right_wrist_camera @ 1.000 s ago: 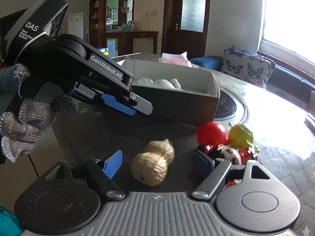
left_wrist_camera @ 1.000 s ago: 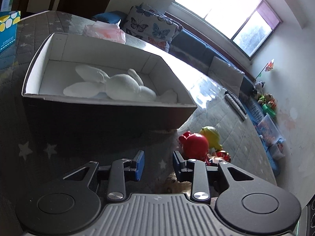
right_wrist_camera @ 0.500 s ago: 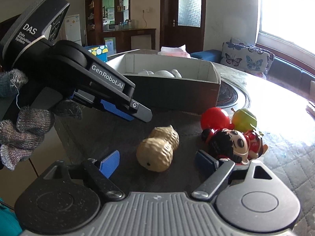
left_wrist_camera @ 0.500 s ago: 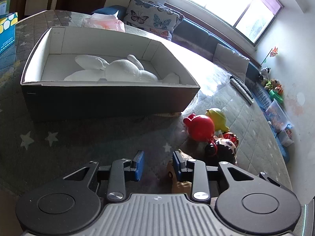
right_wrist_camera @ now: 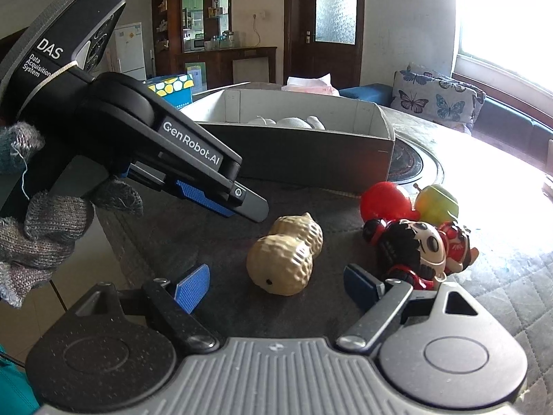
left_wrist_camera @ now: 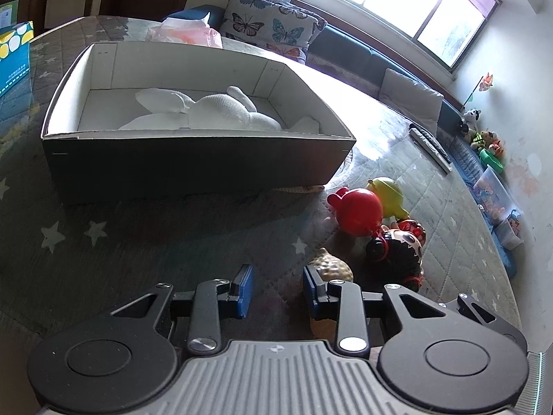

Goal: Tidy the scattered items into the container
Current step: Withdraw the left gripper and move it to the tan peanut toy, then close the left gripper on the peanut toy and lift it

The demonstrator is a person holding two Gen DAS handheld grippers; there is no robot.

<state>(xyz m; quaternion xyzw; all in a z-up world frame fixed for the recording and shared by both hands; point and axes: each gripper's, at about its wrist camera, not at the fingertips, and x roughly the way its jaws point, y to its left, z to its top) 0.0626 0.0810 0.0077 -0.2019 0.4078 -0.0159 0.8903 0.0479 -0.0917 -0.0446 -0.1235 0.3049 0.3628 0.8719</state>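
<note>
Up front in the left wrist view, the left gripper [left_wrist_camera: 276, 288] is held with jaws apart and empty; the peanut toy [left_wrist_camera: 331, 268] peeks past its right finger. Plenty of bare mat [left_wrist_camera: 155, 238] is left before the box [left_wrist_camera: 193, 162].

From the right wrist view, the right gripper [right_wrist_camera: 276, 285], jaws just widened, is spread around the peanut toy [right_wrist_camera: 288, 254] without touching.

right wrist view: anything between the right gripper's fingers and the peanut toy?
No. In the right wrist view, right gripper stands open around the peanut toy; only bare table mat beside it.
</note>
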